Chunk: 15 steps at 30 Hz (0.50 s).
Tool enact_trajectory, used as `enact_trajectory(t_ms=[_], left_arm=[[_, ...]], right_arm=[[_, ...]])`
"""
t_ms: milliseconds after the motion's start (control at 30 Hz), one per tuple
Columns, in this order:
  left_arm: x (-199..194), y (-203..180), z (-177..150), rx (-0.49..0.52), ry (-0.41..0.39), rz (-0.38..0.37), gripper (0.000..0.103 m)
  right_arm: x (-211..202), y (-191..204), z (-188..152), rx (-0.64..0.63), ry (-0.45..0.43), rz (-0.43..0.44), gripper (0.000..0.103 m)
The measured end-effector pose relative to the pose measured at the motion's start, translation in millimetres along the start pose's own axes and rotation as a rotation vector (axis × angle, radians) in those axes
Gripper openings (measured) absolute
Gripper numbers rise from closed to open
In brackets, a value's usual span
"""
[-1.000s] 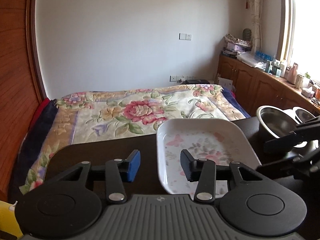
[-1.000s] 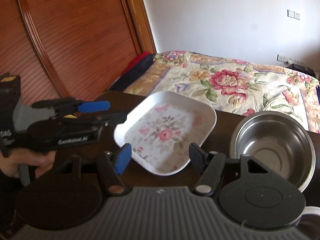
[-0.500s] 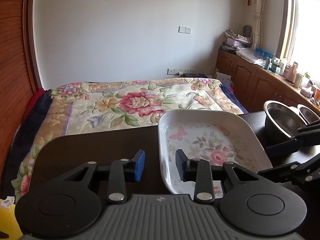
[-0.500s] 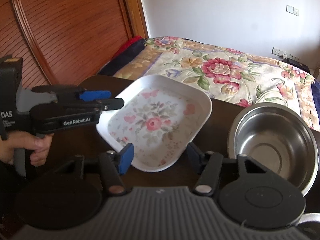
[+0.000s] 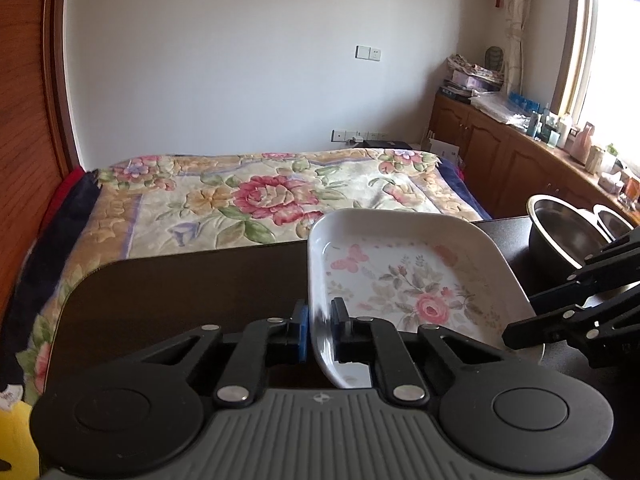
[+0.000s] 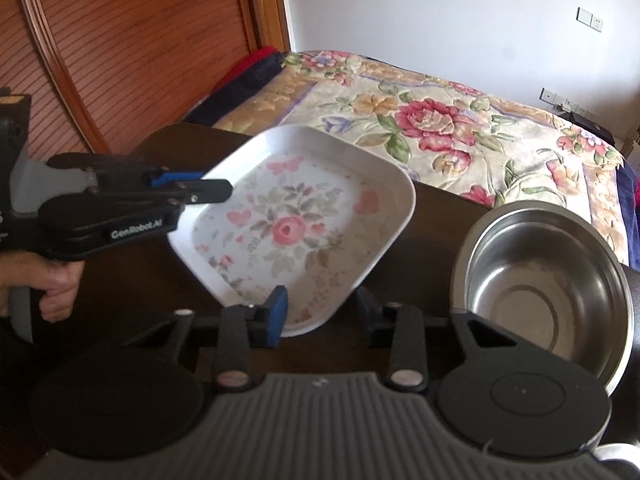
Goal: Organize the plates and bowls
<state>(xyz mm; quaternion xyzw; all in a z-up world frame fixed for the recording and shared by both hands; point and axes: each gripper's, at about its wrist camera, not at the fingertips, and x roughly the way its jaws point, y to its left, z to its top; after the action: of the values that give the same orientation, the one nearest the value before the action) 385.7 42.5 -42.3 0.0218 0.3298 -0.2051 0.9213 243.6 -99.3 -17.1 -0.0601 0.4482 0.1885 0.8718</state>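
A white square plate (image 5: 404, 276) with a pink flower print sits over the dark table (image 5: 180, 292); whether it rests flat I cannot tell. My left gripper (image 5: 320, 334) is shut on its left rim, one pad inside and one outside. In the right wrist view the left gripper (image 6: 216, 192) holds the plate (image 6: 304, 224) from the left. My right gripper (image 6: 322, 314) has the plate's near corner between its jaws, which are closing; the right pad still stands just off the edge. A steel bowl (image 6: 548, 292) stands to the right of the plate.
A second steel bowl (image 5: 612, 220) sits behind the first steel bowl (image 5: 560, 232) at the table's right end. A bed with a flowered quilt (image 5: 260, 200) lies beyond the table. A wooden panelled wall (image 6: 120, 52) rises on the left, and a hand (image 6: 52, 288) grips the left tool.
The left jaws came together onto the plate's left rim. The right jaws narrowed and moved in around the plate's near corner. The plate shifted slightly.
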Motion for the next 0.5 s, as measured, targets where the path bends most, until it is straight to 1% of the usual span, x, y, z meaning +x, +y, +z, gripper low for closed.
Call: enact_trajectory(t_ms=[33,200,500], left_arm=[[-1,1,0,-0.008,0.003,-0.003,0.040],[-8,5,-3,-0.050,0.013,-0.021,0.040],[-37,1,-8,-0.063,-0.012,-0.026,0.040]], right_arm=[[0,0,0,-0.007,0.004,-0.005,0.026],[-1,-9,1,0.020,0.007,0.025,0.023],[-14,-9,-5,0.048,-0.045,0.056,0.021]])
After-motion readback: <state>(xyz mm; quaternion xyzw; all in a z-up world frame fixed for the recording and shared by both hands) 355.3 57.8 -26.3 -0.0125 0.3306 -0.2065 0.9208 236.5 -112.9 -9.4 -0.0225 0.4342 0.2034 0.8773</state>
